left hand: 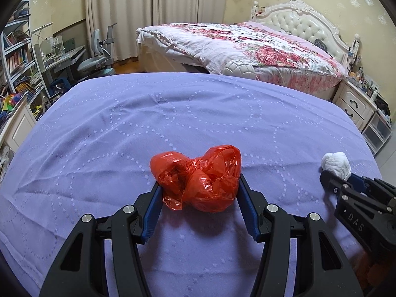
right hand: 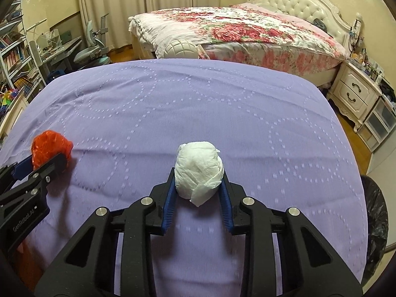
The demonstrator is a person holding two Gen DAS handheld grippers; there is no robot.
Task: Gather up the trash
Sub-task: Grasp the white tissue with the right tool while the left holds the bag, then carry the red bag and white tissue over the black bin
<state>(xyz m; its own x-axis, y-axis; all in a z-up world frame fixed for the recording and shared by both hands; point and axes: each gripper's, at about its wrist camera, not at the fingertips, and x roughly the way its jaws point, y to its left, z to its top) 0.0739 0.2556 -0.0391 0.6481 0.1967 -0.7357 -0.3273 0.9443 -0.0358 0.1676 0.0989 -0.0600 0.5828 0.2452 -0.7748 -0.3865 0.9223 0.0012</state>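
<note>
My left tool (left hand: pixel 198 188) pinches a crumpled red plastic bag (left hand: pixel 198 177) between its blue pads, just above the purple cloth (left hand: pixel 173 113) covering the counter. My right tool (right hand: pixel 198 182) pinches a white wad of tissue (right hand: pixel 198 169) the same way, off to the right of the bag. A black-lined bin (right hand: pixel 375 222) sits past the counter's right edge.

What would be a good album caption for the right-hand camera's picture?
Right gripper pinches a white tissue wad over a purple bedspread while the left gripper holds a crumpled red bag.
</note>
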